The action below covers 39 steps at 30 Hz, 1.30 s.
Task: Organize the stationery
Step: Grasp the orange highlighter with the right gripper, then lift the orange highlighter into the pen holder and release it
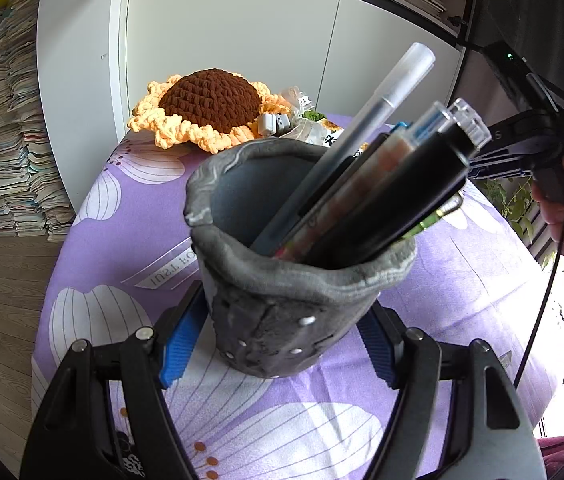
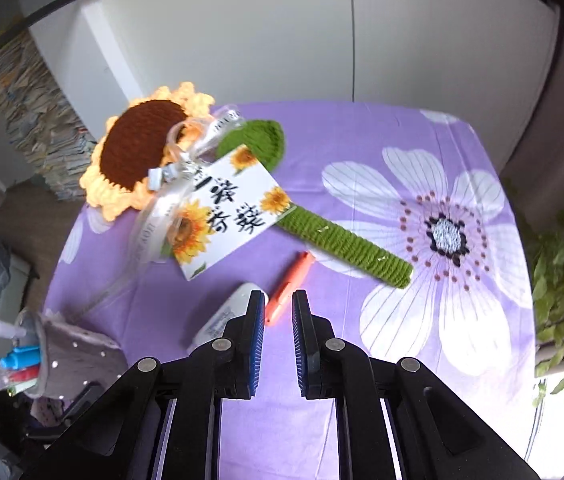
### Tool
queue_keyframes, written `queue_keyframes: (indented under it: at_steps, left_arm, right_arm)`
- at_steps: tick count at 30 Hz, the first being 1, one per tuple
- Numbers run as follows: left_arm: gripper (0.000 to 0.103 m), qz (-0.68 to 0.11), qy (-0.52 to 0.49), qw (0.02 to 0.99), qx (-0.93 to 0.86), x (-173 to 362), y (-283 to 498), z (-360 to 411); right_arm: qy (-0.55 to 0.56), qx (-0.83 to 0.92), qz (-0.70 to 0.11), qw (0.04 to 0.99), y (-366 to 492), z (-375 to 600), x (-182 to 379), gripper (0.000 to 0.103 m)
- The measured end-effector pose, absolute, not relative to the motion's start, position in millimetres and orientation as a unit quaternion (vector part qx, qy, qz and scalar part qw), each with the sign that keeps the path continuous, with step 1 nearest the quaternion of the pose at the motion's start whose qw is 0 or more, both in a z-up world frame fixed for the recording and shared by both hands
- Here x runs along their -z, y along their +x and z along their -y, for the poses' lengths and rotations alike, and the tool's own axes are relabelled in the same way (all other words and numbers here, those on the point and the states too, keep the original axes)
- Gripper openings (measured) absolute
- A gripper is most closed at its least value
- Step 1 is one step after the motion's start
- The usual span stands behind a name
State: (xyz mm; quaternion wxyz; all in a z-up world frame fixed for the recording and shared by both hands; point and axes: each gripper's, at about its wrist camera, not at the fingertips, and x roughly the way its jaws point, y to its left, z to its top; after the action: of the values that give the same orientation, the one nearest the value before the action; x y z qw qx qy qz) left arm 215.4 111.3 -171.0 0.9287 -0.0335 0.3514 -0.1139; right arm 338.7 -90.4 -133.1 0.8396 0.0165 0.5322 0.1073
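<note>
Stationery gathering, mid-task: the left gripper (image 1: pixel 277 344) is clamped on the base of the grey felt pen holder (image 1: pixel 282 280), its blue pads pressed against both sides, keeping the holder upright on the purple flowered bench (image 2: pixel 362 140). Several pens (image 1: pixel 362 184) already stand in the holder, leaning toward its right rim. The right gripper (image 2: pixel 277 304) hovers low over the bench with its jaws nearly together and nothing between them. Just beyond its fingertips lies an orange pen (image 2: pixel 288 286), and beside that, partly hidden by the left finger, a white tube (image 2: pixel 227 316) (possibly glue or correction fluid; the label is too blurred to read). A crocheted sunflower (image 2: pixel 141 148) with its green stem and a printed card (image 2: pixel 225 208) lies farther back and is probably no part of the sorting. To do the next pick-up well, the right jaws would likely need to part first, then straddle the orange pen across its width near the middle, so that it hangs balanced. Descent should stop as the tips meet the cloth, lest they snag it. The holder is best kept firmly gripped, since the leaning pens load one side.
</note>
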Motion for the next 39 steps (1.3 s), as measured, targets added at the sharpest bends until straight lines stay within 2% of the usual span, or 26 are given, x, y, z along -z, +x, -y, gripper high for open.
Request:
queue_keyframes:
  at_steps: [12, 16, 22, 32, 39]
  left_arm:
    - [0.072, -0.352, -0.033, 0.929, 0.114, 171.0, 215.3, -111.2]
    - [0.072, -0.352, -0.033, 0.928, 0.114, 170.9, 215.5, -111.2]
    - [0.072, -0.353, -0.034, 0.928, 0.114, 171.7, 214.3, -110.1]
    - [0.072, -0.353, -0.033, 0.928, 0.114, 171.6, 214.0, -110.0]
    - [0.072, -0.354, -0.034, 0.928, 0.114, 171.5, 214.0, -110.0]
  right_arm:
    - [0.094, -0.082, -0.588, 0.8, 388.6, 99.7, 174.1, 0.012]
    - [0.077, -0.08, -0.602, 0.791, 395.9, 89.8, 183.8, 0.012]
    - [0.014, -0.095, -0.583, 0.807, 385.6, 74.0, 178.9, 0.012]
    - [0.027, -0.175, -0.484, 0.857, 311.1, 85.3, 82.9, 0.012]
    - [0.036, -0.312, -0.389, 0.866, 251.9, 34.4, 19.4, 0.012]
